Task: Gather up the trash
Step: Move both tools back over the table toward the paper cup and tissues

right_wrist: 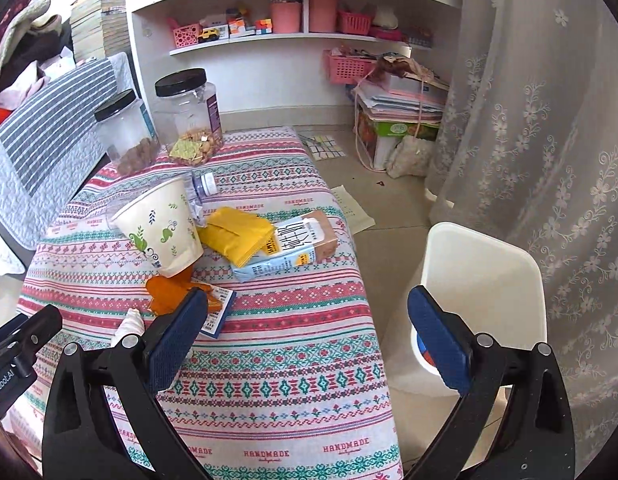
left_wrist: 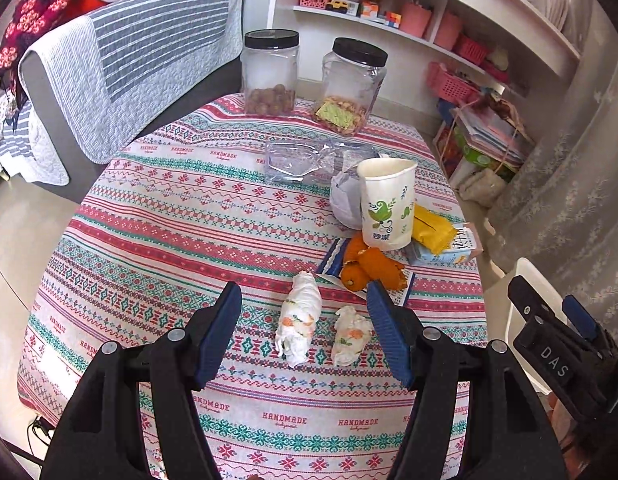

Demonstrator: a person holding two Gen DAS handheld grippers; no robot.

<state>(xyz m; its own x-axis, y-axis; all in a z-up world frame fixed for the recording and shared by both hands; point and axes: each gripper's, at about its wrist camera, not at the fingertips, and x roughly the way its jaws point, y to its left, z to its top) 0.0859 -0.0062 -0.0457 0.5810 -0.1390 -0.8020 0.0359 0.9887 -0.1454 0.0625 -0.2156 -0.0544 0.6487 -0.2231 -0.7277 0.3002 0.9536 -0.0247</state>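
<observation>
Left wrist: tissue wads [left_wrist: 299, 318] between open gripper [left_wrist: 305, 330].

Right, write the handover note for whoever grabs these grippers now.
Left gripper: open, empty, jaws either side of two crumpled tissues near the table's front edge.
Right gripper: open, empty, between table edge and white bin on the floor.
Still on the tablecloth: paper cup, orange peel, yellow wrapper, drink carton, flattened clear bottle.
Done: something already lies in the bin.
Left: everything above. The two lidded jars hold food.
</observation>
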